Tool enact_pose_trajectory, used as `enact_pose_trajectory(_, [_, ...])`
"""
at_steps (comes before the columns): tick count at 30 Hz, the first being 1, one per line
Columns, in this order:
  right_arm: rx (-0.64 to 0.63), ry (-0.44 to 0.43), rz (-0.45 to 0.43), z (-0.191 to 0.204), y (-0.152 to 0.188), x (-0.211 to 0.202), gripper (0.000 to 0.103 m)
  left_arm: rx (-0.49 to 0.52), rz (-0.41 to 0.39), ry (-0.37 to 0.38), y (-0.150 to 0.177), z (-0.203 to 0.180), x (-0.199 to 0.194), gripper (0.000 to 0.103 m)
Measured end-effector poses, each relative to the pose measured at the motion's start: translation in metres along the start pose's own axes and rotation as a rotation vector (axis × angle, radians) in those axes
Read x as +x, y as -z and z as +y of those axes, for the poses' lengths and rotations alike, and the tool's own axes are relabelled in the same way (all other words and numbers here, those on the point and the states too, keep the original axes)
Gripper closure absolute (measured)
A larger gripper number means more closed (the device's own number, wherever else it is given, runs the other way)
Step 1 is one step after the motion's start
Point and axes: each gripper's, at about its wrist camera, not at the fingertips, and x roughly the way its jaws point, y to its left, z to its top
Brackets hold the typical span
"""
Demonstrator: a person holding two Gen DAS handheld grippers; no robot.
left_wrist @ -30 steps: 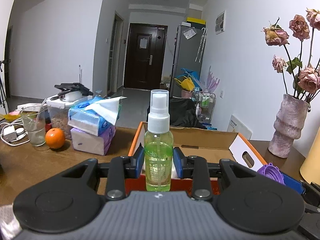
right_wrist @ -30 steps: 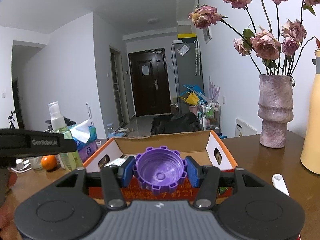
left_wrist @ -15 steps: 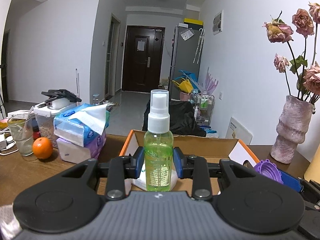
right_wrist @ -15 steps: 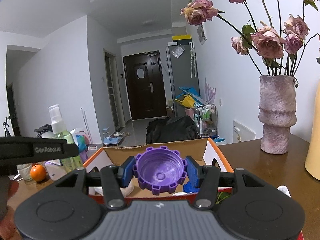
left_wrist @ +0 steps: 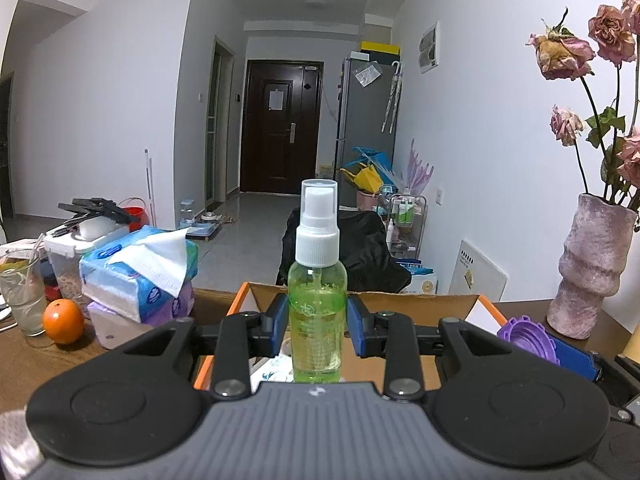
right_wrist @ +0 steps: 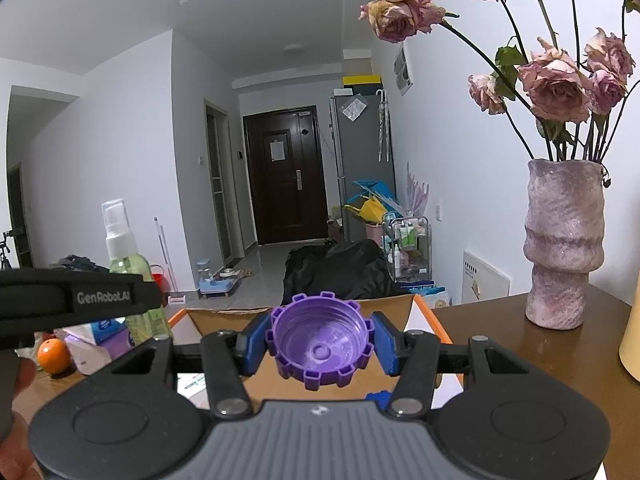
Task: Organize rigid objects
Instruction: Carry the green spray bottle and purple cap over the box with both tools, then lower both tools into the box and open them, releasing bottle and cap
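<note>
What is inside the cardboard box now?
In the cardboard box, white-and-blue printed packaging lies at the left and something blue at the right. The grippers, spray bottle and purple cap cover the rest.

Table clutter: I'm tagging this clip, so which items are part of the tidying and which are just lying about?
In the job:
left gripper
green spray bottle
right gripper
purple cap
cardboard box

Lying about:
orange
tissue packs
vase
drinking glass

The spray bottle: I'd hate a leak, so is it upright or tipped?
Upright. The spray bottle stands vertical between the left gripper pads, white nozzle on top.
</note>
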Motion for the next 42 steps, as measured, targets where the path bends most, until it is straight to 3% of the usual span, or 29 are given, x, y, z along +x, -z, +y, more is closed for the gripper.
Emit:
enact_pose_trajectory(26, [-0.047,0.047,0.029,-0.009,-0.004,0.050,0.050,0.051,0.049,-0.013,0.001,-0.001,0.072,0.069])
enact_pose_trajectory(27, [-0.054,0.046,0.040,-0.009,-0.003,0.051,0.049,0.053,0.048,-0.011,0.001,0.000,0.073,0.067])
enact_pose_trajectory(28, [-0.058,0.047,0.050,-0.010,-0.003,0.053,0.048,0.057,0.046,-0.010,0.001,0.000,0.072,0.052])
enact_pose_trajectory(29, [-0.060,0.051,0.058,-0.010,-0.002,0.055,0.036,0.060,0.038,-0.022,0.001,0.000,0.071,0.027])
enact_pose_trajectory(30, [-0.065,0.060,0.069,-0.009,-0.002,0.056,0.017,0.063,0.026,-0.046,0.002,0.000,0.070,0.017])
enact_pose_trajectory(31, [-0.069,0.070,0.070,-0.009,-0.001,0.057,0.010,0.069,0.013,-0.066,0.002,-0.001,0.069,0.009])
enact_pose_trajectory(33, [-0.074,0.096,0.058,-0.008,0.000,0.055,0.000,0.083,0.009,-0.090,0.003,-0.003,0.069,0.004])
enact_pose_trajectory(34, [-0.075,0.100,0.057,-0.008,0.000,0.055,0.000,0.082,0.013,-0.093,0.003,-0.002,0.069,0.000])
enact_pose_trajectory(42, [-0.067,0.094,0.073,-0.011,-0.001,0.056,0.000,0.073,0.027,-0.104,0.003,0.000,0.069,0.000])
